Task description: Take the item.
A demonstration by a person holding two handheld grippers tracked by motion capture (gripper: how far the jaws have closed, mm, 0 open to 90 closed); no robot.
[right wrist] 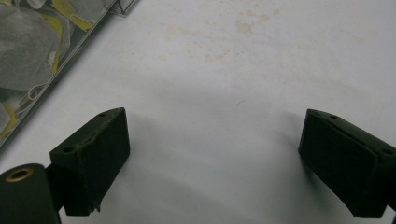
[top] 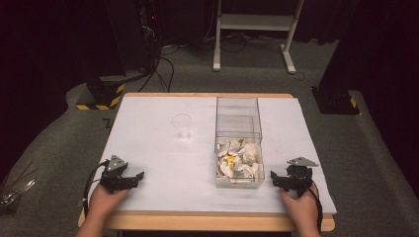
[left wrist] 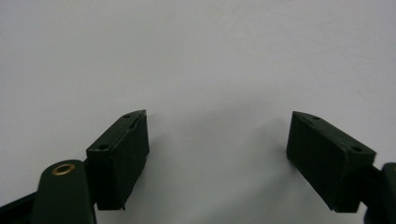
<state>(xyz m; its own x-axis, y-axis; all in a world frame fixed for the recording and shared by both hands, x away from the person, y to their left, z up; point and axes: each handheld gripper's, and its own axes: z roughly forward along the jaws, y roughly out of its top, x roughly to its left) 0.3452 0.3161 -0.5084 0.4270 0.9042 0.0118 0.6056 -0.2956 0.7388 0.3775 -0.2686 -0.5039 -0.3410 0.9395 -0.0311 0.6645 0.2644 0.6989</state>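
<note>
A clear plastic box (top: 238, 140) stands right of the table's middle, its near half holding several pale tea bags (top: 239, 160) with yellow tags. A small clear cup (top: 182, 126) stands upright to its left. My left gripper (top: 132, 178) rests at the near left of the white table, open, nothing between its jaws; in the left gripper view the gripper (left wrist: 217, 133) hangs over bare white surface. My right gripper (top: 277, 178) rests just right of the box's near corner, open and empty. In the right gripper view the gripper (right wrist: 212, 135) has the box wall (right wrist: 56, 60) at upper left.
The white table top (top: 158, 163) has a wooden edge along the front and back. Faint brownish stains (right wrist: 233, 28) mark the surface ahead of the right gripper. Beyond the table are a white stand's legs (top: 252, 44), cables and dark equipment on grey carpet.
</note>
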